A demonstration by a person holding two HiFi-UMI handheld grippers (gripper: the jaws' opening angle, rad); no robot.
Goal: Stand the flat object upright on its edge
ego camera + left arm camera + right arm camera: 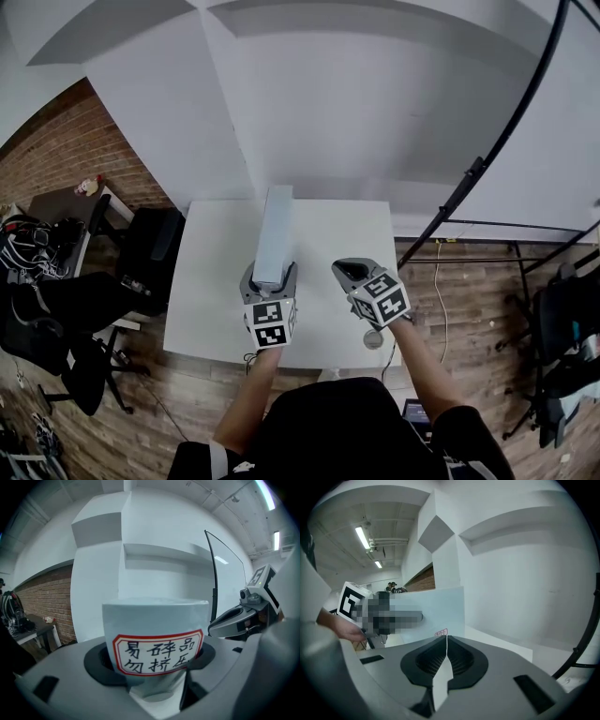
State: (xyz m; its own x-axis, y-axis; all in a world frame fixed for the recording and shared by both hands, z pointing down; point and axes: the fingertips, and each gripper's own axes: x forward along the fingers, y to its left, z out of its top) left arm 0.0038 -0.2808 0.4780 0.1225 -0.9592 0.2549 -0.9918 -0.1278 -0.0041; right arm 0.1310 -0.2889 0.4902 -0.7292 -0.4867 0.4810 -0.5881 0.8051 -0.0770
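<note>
The box (275, 234) is pinched at its near end by the left gripper (271, 284) and held out over the table (328, 234); the right gripper (351, 272) is pressed together, empty. A fragile-goods sticker (158, 654) is carried — the box is judged light, stiff and crushable, best gripped gently across its thin faces.

- The flat box (275, 234) is looking like smooth, matt card, its label (158, 654) like paper.
- The table (220, 281) is showing a smooth, matt top.
- The right hand-held gripper (443, 637) is showing matt grey plastic and ribbed pads (464, 660).
- The floor (469, 309) is showing wood; the left wall (66, 150), rough brick.
</note>
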